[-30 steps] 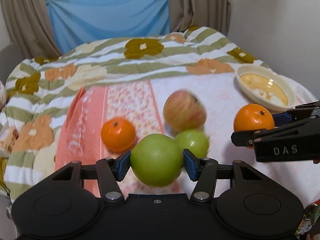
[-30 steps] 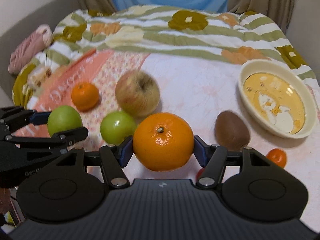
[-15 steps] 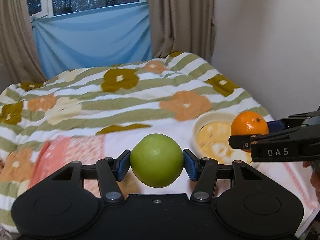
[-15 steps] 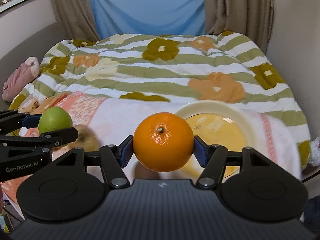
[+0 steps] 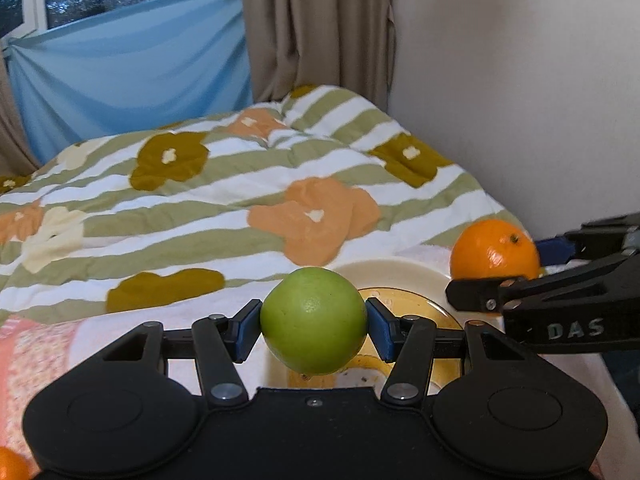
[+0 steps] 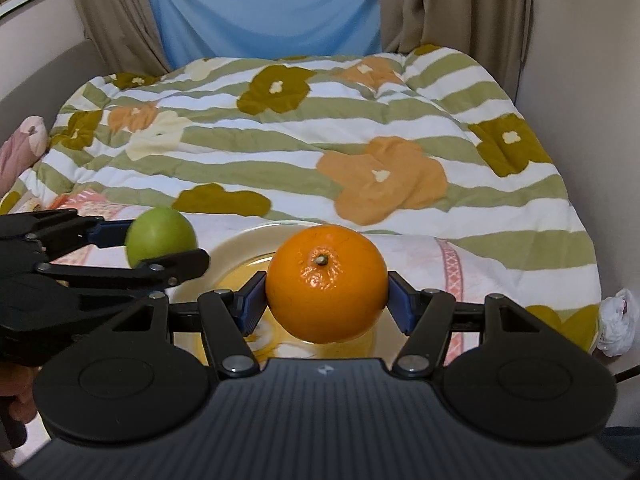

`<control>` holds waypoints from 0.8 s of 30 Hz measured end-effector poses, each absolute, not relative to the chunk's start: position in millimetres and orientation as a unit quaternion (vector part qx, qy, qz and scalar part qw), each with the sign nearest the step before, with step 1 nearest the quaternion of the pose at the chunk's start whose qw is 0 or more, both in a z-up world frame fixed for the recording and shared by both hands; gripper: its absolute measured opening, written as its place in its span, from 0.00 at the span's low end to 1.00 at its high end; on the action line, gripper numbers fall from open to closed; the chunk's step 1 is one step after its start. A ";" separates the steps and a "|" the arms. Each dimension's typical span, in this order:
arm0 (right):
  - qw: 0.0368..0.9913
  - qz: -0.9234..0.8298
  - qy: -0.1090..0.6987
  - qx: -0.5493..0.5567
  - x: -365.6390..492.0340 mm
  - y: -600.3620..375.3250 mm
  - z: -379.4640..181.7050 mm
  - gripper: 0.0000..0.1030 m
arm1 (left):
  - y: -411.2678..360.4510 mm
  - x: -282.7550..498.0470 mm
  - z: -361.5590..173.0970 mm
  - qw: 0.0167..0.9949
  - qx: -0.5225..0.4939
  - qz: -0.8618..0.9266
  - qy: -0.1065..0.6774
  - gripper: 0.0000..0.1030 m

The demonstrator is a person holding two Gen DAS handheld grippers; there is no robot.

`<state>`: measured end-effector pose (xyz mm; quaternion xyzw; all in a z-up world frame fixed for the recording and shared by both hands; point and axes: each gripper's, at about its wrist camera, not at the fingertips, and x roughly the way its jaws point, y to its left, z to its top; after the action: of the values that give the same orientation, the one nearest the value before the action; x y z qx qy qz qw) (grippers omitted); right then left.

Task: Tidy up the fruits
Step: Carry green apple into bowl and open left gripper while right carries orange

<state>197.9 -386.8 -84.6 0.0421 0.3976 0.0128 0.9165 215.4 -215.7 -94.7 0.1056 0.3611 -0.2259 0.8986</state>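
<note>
L gripper (image 5: pixel 314 330) is clamped on the green apple (image 5: pixel 314 326), pads at its widest girth, held above the near-left rim of the cream bowl (image 5: pixel 400 276). R gripper (image 6: pixel 326 300) is clamped on the orange (image 6: pixel 326 284), also over the bowl, which sits at the bed's near right edge. Both fruits look firm, round, smooth-skinned, prob. moderately heavy; they could roll once released, so lower them into the bowl w/ care.

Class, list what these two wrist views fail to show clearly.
- Bowl contents: both views, blocked by the green apple and the orange.
- Orange fruit: left view, cut off at the bottom-left corner.
- White object: right view, too distorted to identify.
</note>
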 end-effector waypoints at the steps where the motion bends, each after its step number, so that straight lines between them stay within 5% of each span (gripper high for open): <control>1: 0.916 0.012 0.400 0.042 200.7 -390.8 -87.8 0.75 | -219.9 218.9 -100.5 0.897 0.110 -0.226 0.364 0.58; 12: 0.908 0.014 0.416 0.055 218.6 -404.7 -111.5 0.75 | -239.3 239.5 -132.8 0.886 0.129 -0.222 0.386 0.60; 14: 0.907 0.014 0.417 0.055 219.3 -404.9 -112.7 0.75 | -239.1 238.8 -129.3 0.889 0.132 -0.222 0.378 0.84; 24: 0.902 0.033 0.426 0.060 227.0 -396.8 -118.3 0.75 | -209.3 223.3 -111.7 0.894 0.129 -0.207 0.375 0.93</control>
<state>227.0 -396.8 -118.3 0.0596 0.4263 0.0332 0.9020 223.3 -209.3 -111.7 0.1289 0.3750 -0.2069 0.8944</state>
